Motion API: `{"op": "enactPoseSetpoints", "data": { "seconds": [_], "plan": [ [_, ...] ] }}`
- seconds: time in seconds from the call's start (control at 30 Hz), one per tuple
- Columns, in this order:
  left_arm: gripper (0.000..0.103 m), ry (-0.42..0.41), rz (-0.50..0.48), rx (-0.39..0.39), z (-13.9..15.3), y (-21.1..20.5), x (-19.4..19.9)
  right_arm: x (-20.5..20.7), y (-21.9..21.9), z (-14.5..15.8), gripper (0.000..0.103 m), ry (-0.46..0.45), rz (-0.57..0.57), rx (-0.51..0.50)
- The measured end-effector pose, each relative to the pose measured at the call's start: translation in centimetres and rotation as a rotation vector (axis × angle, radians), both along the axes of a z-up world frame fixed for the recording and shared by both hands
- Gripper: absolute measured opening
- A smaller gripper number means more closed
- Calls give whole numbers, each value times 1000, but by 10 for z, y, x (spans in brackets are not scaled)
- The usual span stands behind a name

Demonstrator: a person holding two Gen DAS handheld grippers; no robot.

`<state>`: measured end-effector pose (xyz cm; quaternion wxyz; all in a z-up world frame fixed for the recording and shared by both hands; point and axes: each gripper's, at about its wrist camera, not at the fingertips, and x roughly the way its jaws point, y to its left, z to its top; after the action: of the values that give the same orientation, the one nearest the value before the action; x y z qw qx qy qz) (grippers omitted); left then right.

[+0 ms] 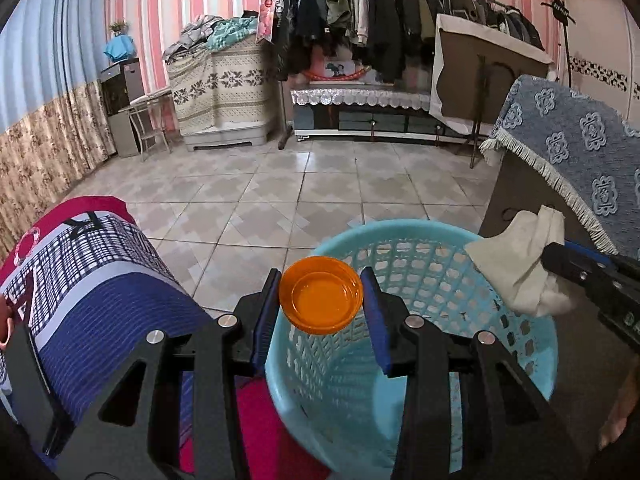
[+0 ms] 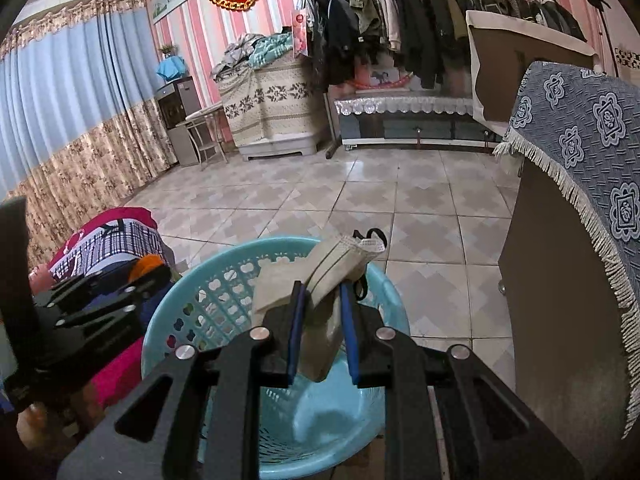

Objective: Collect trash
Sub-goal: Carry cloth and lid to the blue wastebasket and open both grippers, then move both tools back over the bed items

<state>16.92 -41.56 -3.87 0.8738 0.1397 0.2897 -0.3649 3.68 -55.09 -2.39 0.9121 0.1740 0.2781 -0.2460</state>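
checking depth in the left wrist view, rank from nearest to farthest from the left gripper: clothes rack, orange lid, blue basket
1. orange lid, clamped between the left gripper fingers.
2. blue basket, directly below and ahead.
3. clothes rack, against the far wall.

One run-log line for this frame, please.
left tool: shut on orange lid | right tool: shut on face mask | both over blue basket | nothing released
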Motion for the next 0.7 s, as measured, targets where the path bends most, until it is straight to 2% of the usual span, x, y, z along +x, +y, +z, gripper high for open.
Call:
{"op": "enactPoseSetpoints", "data": {
  "seconds": [0.07,0.1,0.2,0.3,0.4,0.53,0.7],
  "plan": [
    [43,-2,1,16,-2,-4,2,3,1,-1,19,11,8,-5],
    [53,1,9,20,-4,-4,4,4,2,-2,19,16,11,-8],
    [72,3,41,3,1,5,10,9,4,-3,19,21,16,-6],
    [84,-33,72,6,10,20,12,13,9,-3,19,25,24,-11],
    [89,-58,111,-4,18,37,15,19,14,-3,19,30,28,-16],
    [90,-64,172,-24,27,63,20,27,21,-3,19,39,32,-23],
    [93,-109,217,-5,30,83,13,37,26,-6,25,44,44,-14]
  ]
}}
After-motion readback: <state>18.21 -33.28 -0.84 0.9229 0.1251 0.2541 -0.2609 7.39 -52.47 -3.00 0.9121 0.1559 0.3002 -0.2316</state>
